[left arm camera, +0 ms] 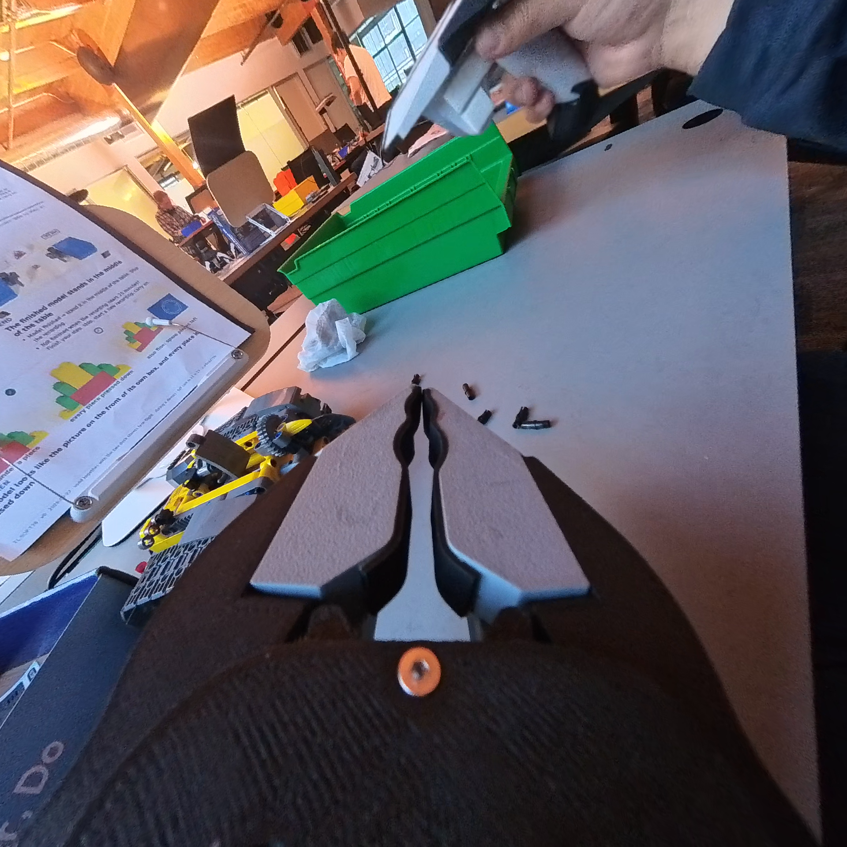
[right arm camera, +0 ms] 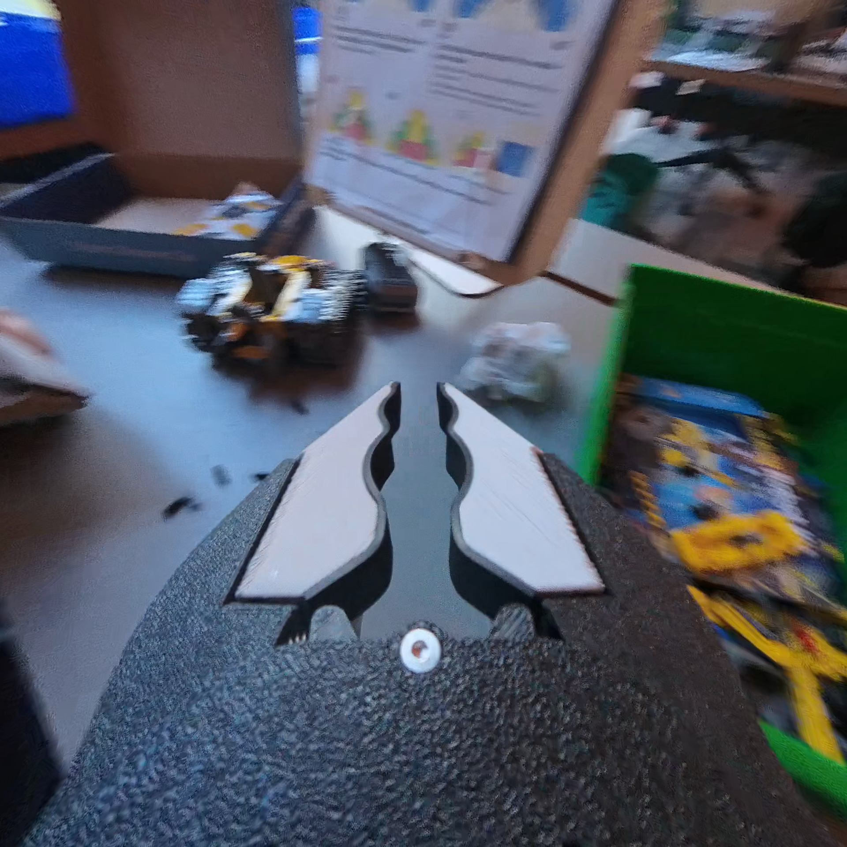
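The left gripper [left arm camera: 420, 395] is held low over the grey tabletop [left arm camera: 641, 366], jaws pressed together at the tips on a small black pin [left arm camera: 416, 379]. More black pins [left arm camera: 527, 419] are scattered just to its right. To its left a yellow and grey brick model [left arm camera: 238, 463] is seen, with an instruction board [left arm camera: 105, 357] behind it. A crumpled white paper [left arm camera: 332, 337] lies farther off, near a green bin [left arm camera: 412, 233]. The right gripper [right arm camera: 418, 389] is raised beside the bin, jaws slightly spread and empty; its view is blurred. Bare tabletop is left on the right, up to its edge.
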Demonstrator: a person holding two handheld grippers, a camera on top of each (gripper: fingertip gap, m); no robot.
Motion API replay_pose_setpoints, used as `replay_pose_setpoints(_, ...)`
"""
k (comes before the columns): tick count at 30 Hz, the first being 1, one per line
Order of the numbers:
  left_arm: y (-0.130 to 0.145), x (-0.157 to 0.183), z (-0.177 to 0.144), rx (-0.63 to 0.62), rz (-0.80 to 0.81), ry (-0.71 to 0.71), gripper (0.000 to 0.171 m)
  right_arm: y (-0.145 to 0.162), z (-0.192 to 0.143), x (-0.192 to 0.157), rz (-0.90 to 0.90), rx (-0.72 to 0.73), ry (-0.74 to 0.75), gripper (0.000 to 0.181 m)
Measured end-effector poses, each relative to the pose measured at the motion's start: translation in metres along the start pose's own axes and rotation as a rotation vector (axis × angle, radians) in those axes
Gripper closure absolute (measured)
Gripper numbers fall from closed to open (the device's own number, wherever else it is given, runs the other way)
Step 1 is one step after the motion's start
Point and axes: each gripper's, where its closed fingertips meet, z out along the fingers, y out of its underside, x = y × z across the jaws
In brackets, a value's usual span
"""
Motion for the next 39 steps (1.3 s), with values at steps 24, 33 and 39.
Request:
replay_pose_setpoints(24,0.003,0.0,0.002,-0.021,0.011,-0.01,0.171,0.09,0.066,-0.165,-0.272,-0.359,-0.626,0.152)
replay_pose_setpoints(33,0.003,0.0,0.003,-0.023,0.025,-0.017,0.171,0.118,0.066,-0.175,-0.381,-0.46,-0.649,0.137)
replay_pose_setpoints(39,0.003,0.001,0.003,-0.026,0.027,-0.013,0.171,0.128,0.071,-0.172,-0.397,-0.505,-0.629,0.131)
